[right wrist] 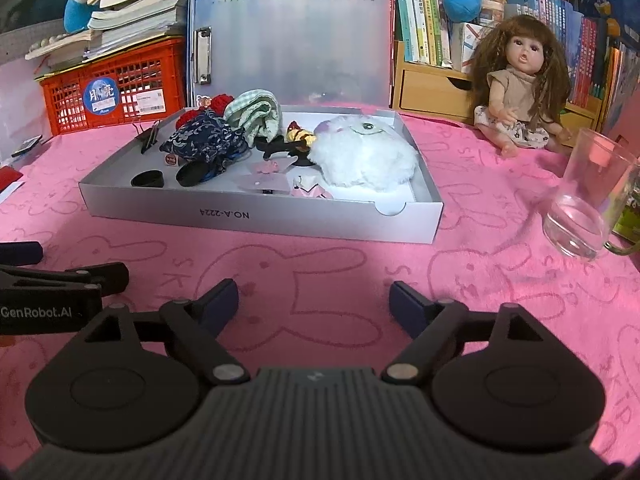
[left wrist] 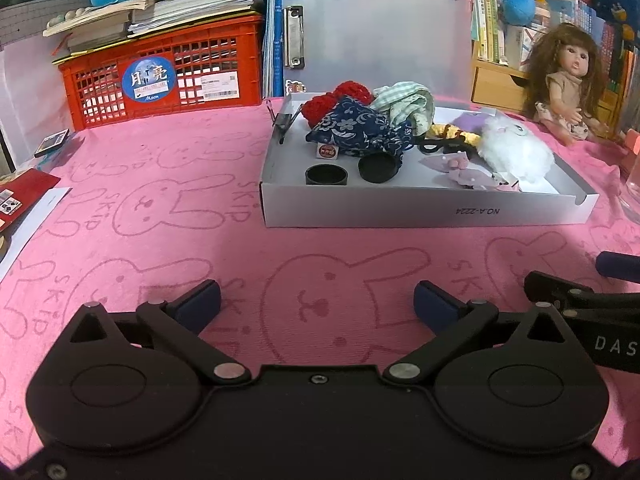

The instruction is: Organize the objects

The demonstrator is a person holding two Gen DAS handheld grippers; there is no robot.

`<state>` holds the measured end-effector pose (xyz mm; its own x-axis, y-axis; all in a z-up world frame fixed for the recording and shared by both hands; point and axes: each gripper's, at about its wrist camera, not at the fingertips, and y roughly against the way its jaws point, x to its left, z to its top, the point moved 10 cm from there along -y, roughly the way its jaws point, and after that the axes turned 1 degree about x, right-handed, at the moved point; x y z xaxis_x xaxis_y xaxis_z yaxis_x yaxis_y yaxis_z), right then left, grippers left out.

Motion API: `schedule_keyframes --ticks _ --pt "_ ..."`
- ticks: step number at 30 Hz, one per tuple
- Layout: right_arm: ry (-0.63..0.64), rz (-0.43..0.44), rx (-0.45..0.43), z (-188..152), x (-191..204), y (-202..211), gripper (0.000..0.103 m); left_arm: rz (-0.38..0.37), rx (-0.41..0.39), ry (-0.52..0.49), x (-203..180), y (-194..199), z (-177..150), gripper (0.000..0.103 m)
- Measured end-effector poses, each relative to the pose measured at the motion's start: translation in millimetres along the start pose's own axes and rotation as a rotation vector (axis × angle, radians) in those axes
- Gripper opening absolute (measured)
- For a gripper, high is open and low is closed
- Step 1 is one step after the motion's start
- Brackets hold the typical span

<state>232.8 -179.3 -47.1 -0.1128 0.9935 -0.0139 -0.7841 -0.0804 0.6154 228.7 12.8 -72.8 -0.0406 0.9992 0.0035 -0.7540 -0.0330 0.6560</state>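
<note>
Left wrist view: my left claw (left wrist: 317,302) hovers low over the pink rabbit-print cloth (left wrist: 168,216) that covers the surface, its two blue-padded fingers spread wide with nothing between them. Ahead and slightly right sits the shallow white box (left wrist: 420,210), already holding a blue floral pouch (left wrist: 356,128), a red crocheted piece (left wrist: 340,98), a green checked cloth (left wrist: 408,100), a fluffy white plush (left wrist: 514,146), two black rings (left wrist: 326,175) near its front wall and some small pink hair clips (left wrist: 460,170). A black binder clip (left wrist: 282,120) perches on the box's left rim. Behind the box stands a translucent clipboard (left wrist: 380,32); to the left a red crate (left wrist: 160,76) carries stacked books, and a doll (left wrist: 568,80) sits at the far right. Part of the other claw shows at the right edge.

Right wrist view: my right claw (right wrist: 314,302) likewise hangs over the cloth with its fingers wide apart and empty, the box (right wrist: 260,216) straight ahead and the plush (right wrist: 364,156) filling its right half. The doll (right wrist: 516,76) sits beyond the box's right corner against a wooden bookshelf (right wrist: 428,88). A clear drinking glass (right wrist: 584,196) stands on the cloth at the right, well apart from the box. The left claw's body pokes in at the left edge.
</note>
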Motion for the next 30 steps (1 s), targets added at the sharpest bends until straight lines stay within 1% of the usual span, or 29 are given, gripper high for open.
schedule_keyframes --ticks 3,9,30 --pt "-0.002 -0.005 0.005 -0.3 -0.8 -0.9 0.094 0.001 0.0 0.0 0.1 -0.2 0.0 0.103" --pt "-0.017 -0.015 0.022 -1.9 -4.2 -3.8 0.103 0.0 0.0 0.001 0.2 -0.3 0.0 0.103" --pt "-0.016 -0.016 0.022 -2.2 -4.1 -3.8 0.103 0.001 0.0 0.0 -0.2 -0.7 0.0 0.103"
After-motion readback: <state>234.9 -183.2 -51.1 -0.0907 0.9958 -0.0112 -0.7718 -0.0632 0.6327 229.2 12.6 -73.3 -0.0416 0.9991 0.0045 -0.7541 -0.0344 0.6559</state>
